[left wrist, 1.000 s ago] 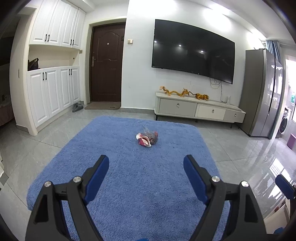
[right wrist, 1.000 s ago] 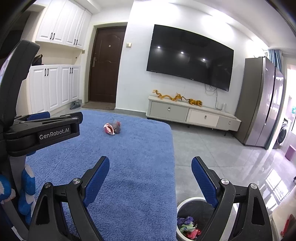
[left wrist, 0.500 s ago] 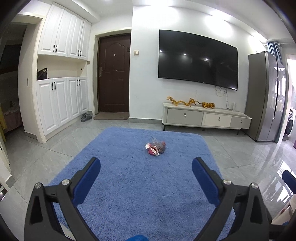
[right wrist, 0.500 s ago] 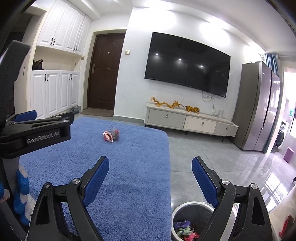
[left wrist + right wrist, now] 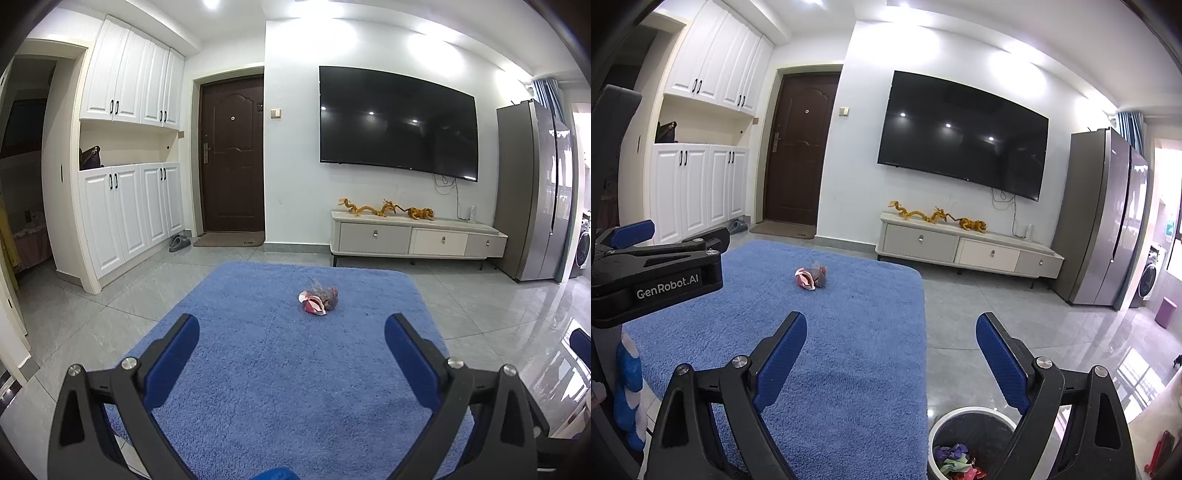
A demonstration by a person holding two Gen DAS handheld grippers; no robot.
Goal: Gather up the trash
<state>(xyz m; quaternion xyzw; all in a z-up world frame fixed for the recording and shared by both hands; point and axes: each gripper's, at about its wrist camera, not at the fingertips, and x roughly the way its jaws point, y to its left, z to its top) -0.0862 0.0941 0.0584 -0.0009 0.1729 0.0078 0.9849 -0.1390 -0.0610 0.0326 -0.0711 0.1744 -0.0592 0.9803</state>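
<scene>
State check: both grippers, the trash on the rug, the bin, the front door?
left gripper: open, empty
right gripper: open, empty
crumpled wrapper: lying on the blue rug, untouched
trash bin: open top, holds colourful scraps
front door: closed

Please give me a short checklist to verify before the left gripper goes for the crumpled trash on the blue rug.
1. Left gripper open and empty: ok.
2. Right gripper open and empty: ok.
3. Crumpled trash in view on the blue rug: ok.
4. Rug between left gripper and trash bare: ok.
5. Trash bin in reach near the right gripper, with room left: ok, wrappers only at its bottom.
6. Other trash on the floor: cannot tell.
</scene>
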